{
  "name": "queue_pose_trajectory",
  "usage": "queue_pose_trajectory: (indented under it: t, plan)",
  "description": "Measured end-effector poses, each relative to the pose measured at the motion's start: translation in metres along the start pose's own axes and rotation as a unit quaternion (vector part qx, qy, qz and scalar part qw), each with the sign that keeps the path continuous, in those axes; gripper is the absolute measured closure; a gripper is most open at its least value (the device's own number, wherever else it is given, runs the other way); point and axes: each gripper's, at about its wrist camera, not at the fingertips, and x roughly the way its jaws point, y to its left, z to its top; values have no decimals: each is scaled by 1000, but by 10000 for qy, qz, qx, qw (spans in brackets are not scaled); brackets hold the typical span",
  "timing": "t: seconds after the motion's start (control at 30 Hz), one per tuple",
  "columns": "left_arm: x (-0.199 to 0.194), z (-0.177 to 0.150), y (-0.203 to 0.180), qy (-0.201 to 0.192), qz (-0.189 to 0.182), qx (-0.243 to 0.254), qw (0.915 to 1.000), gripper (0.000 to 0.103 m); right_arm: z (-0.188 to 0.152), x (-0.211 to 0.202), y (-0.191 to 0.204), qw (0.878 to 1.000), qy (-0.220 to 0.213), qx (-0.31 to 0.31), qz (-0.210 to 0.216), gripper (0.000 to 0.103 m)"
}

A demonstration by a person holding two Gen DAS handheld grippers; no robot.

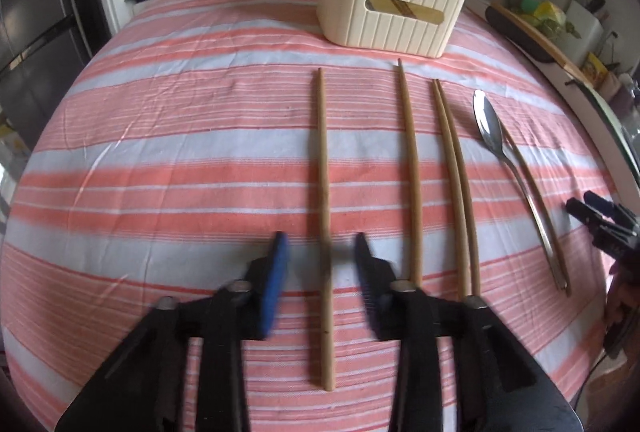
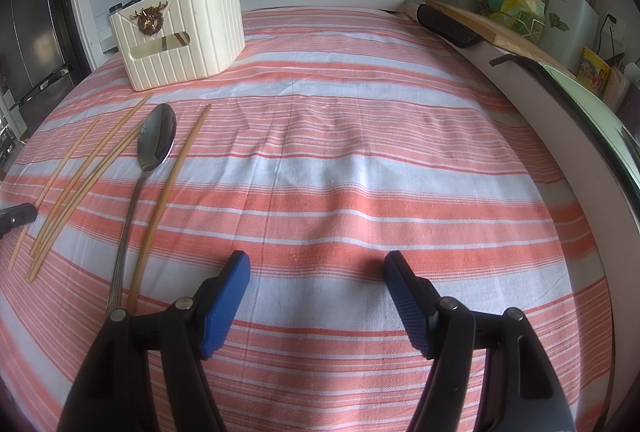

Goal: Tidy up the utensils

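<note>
- Nearest, the left gripper (image 1: 322, 252) stands half open astride one loose pale wooden chopstick (image 1: 323, 192), pads not touching it.
- Its long axis runs away toward the cream ribbed holder box (image 1: 384, 12).
- Closing off-centre could roll it toward the neighbouring chopsticks (image 1: 412, 168).
- Right gripper (image 2: 316, 272): wide open, empty, beside the steel spoon (image 2: 154, 140).

I see a tablecloth (image 2: 360, 160) striped salmon-pink and white, tan chopsticks (image 1: 323, 192), a silver spoon (image 2: 154, 140), a cream ribbed holder (image 1: 394, 4) (gold ornament on front), and blue pads (image 2: 224, 312) on black grippers.
</note>
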Motion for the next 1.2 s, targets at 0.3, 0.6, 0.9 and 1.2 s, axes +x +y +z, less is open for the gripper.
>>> queue_pose_trajectory:
  t: [0.3,0.6,0.9,1.2]
  plan:
    - [9,0,4,-292,291,471,9980,28,11,-18,18,9977,-3,140,657,32]
    - [10,-1,10,-362,249,362,9984,23,40,18,77,9923,584,-396,1022,73]
    - [12,-2,11,-339,393,262,9983,12,31,8,57,9965,595,-557,-170,97]
    - [15,-1,13,-206,422,204,9987,3,4,-11,48,9971,159,-518,-535,87]
